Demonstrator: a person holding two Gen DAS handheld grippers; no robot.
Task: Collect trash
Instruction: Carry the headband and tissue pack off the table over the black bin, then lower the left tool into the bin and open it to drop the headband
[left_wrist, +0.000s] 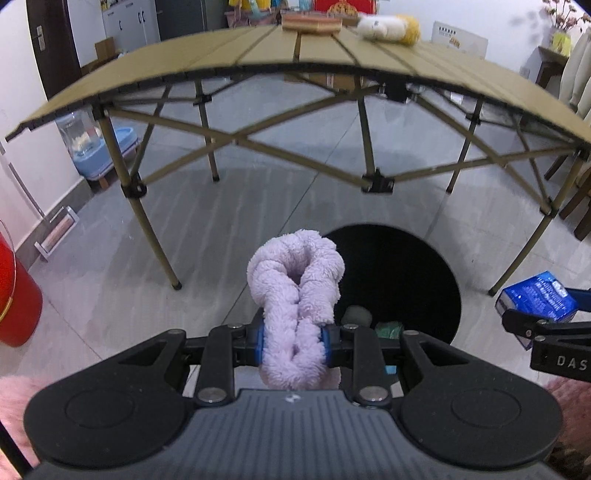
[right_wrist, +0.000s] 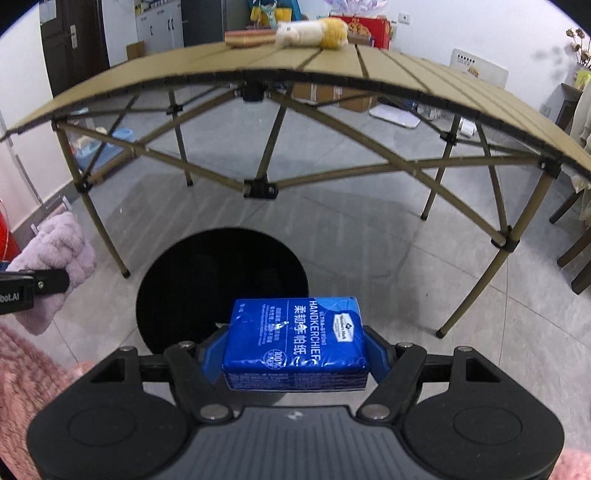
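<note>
My left gripper (left_wrist: 293, 341) is shut on a fluffy lilac twisted cloth (left_wrist: 295, 295) and holds it above the near left rim of a round black bin (left_wrist: 413, 266) on the floor. My right gripper (right_wrist: 293, 352) is shut on a blue tissue pack (right_wrist: 295, 343) and holds it above the near right rim of the same bin (right_wrist: 221, 280). The pack also shows at the right edge of the left wrist view (left_wrist: 537, 299). The lilac cloth also shows at the left edge of the right wrist view (right_wrist: 59, 254). Dark items lie in the bin (left_wrist: 388, 326).
A tan folding table (left_wrist: 332, 55) stands behind the bin, its legs (left_wrist: 155, 236) close by. A plush toy (right_wrist: 314, 33) and a flat box (left_wrist: 310, 22) lie on it. A red bucket (left_wrist: 14, 295) stands left. Chairs (right_wrist: 576, 236) stand right.
</note>
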